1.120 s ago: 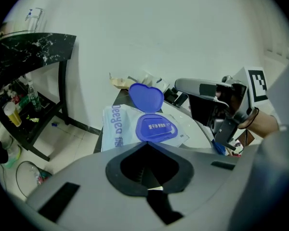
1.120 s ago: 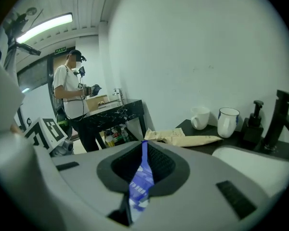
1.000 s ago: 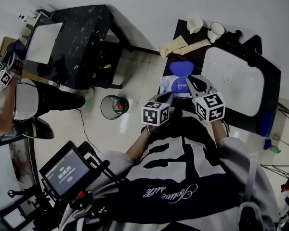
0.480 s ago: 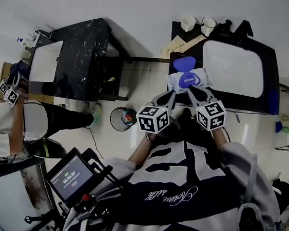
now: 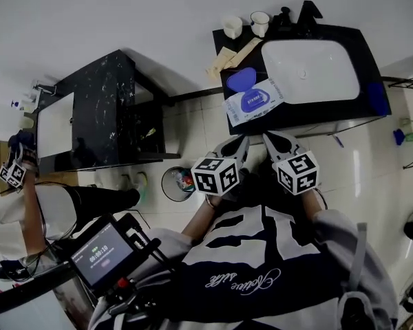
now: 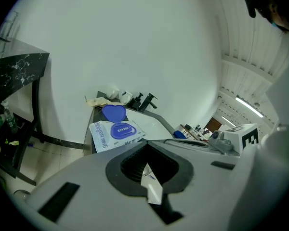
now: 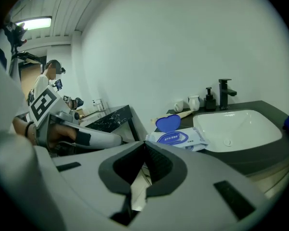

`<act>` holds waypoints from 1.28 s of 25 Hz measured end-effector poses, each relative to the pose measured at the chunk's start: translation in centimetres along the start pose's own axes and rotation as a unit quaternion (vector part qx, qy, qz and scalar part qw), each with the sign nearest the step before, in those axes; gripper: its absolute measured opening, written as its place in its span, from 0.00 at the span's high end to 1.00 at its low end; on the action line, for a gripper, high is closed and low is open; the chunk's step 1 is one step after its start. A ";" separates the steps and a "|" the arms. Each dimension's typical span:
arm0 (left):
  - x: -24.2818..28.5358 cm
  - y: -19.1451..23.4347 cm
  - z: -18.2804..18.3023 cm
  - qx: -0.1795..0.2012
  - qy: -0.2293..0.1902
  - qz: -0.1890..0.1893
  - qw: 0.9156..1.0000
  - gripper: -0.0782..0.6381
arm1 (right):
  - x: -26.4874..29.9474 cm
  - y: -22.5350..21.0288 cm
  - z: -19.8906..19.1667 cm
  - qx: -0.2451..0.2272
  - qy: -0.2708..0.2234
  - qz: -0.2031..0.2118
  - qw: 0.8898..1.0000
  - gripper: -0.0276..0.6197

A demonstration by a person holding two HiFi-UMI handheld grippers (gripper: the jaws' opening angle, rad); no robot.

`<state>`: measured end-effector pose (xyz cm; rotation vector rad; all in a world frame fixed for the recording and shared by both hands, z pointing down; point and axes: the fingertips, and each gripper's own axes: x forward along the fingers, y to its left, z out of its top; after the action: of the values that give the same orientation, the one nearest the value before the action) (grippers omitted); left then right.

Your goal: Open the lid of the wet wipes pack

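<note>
Holding both tools low in front of your chest, you have them short of the dark stone-look desk [image 5: 292, 120] and touching nothing on it. The left tool [image 5: 239, 143] has its jaw tips pressed together with nothing caught between them. The right tool [image 7: 144, 143], just beside it, is likewise closed up and empty.

Straight ahead of the two tools, and well apart from them, the soft white wet wipes pack with blue print [image 5: 253, 103] lies flat near the desk's front left corner. Its blue heart-shaped plastic lid [image 5: 241, 80] is already flipped open and sits past the pack's far end, on the side away from your tools. The blue oval frame of the opening [image 6: 121, 130] faces up on the pack's top.

Ahead and to the right of the right tool, the white oval sink basin [image 5: 310, 71] is sunk into the desk, with the pack's right end just beside its rim. Beyond the basin stands a black tap [image 5: 306, 9]. Two white cups [image 5: 232, 26] stand at the desk's far edge, beyond the open lid. Pale beige strips [image 5: 227, 52] lie between those cups and the lid.
</note>
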<state>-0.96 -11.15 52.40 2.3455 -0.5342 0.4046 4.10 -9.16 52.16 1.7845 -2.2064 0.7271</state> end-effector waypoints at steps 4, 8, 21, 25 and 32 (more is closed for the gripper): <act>-0.1 -1.9 -0.8 0.018 0.007 -0.016 1.000 0.89 | -2.0 -0.2 -0.3 0.017 -0.010 -0.019 1.000 0.96; -0.3 -3.5 -1.1 0.027 0.003 -0.020 0.999 0.89 | -3.6 -0.2 -0.5 0.034 -0.017 -0.017 0.999 0.96; -2.1 -9.2 -4.5 -0.003 -0.035 0.018 0.999 0.89 | -8.9 0.4 -1.5 0.030 -0.012 0.047 0.998 0.96; -3.1 -10.3 -6.0 -0.019 -0.054 0.041 0.997 0.89 | -11.1 1.5 -2.8 0.029 -0.010 0.073 0.997 0.96; -3.8 -13.1 -9.0 -0.027 -0.063 0.067 0.995 0.89 | -14.1 1.4 -4.6 0.023 -0.003 0.097 0.995 0.96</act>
<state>0.78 4.96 49.95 2.3010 -0.7569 0.2999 5.51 5.39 49.28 1.6091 -2.4105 0.8184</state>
